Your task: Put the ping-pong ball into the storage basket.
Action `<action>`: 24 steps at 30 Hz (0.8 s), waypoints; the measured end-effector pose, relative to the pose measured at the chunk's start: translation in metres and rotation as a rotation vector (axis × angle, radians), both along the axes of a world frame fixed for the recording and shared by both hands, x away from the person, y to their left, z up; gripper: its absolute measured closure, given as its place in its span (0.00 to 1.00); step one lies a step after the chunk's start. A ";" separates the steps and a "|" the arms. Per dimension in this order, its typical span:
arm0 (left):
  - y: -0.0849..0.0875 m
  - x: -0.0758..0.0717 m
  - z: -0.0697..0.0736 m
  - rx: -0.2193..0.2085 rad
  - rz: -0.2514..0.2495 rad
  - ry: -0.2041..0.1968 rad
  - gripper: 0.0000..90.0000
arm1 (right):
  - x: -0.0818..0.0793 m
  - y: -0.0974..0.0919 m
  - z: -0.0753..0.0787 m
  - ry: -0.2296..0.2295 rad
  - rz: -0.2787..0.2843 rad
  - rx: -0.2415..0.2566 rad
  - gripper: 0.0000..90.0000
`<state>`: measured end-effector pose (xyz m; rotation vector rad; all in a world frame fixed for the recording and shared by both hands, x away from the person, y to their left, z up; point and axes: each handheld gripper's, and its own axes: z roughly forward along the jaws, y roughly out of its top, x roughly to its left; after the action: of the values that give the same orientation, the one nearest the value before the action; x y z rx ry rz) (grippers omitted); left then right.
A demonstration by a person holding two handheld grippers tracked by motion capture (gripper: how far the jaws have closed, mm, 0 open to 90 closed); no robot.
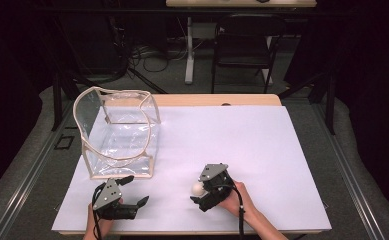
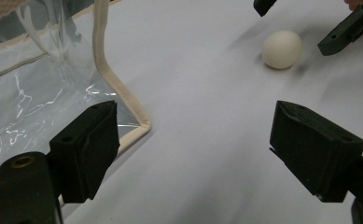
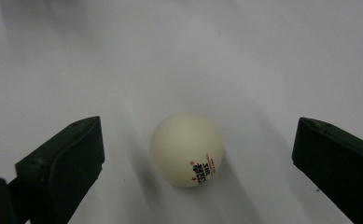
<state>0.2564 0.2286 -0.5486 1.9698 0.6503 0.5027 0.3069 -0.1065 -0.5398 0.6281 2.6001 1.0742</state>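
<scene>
I hold my right gripper (image 1: 198, 192) low over the white sheet (image 1: 262, 150) with its 2 jaws wide apart, one on each side of the ping-pong ball (image 3: 186, 149), so that a single squeeze would catch it across its middle. In the right gripper view the ball sits on the sheet between the jaws, touching neither, its printed mark turned toward 5 o'clock. I judge this the moment just ahead of the grasp: the jaws need to come a little farther forward round the ball, since a light round thing like this will roll off if only 1 jaw nudges it.

My left gripper (image 1: 134, 191) waits at 9 o'clock from the ball, jaws also spread and holding nothing. I keep it beside the near corner of the clear bag (image 1: 117, 132), whose cream-trimmed edge (image 2: 123, 93) lies just past my left jaw, so I can steady or open the bag. The bag stands at 11 o'clock from the ball, well apart, its mouth gaping upward.
</scene>
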 end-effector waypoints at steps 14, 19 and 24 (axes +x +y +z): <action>0.001 0.001 0.000 -0.005 -0.004 0.003 0.18 | -0.002 0.005 -0.007 0.012 0.013 -0.036 0.30; 0.001 0.001 0.000 -0.007 -0.005 0.005 0.18 | -0.003 0.005 -0.008 0.005 0.016 -0.044 0.41; 0.001 0.001 0.000 -0.007 -0.008 0.006 0.18 | -0.004 0.006 -0.009 0.001 0.017 -0.052 0.48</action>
<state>0.2576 0.2295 -0.5491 1.9676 0.6471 0.4891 0.3033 -0.1004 -0.5491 0.5963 2.6293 1.0077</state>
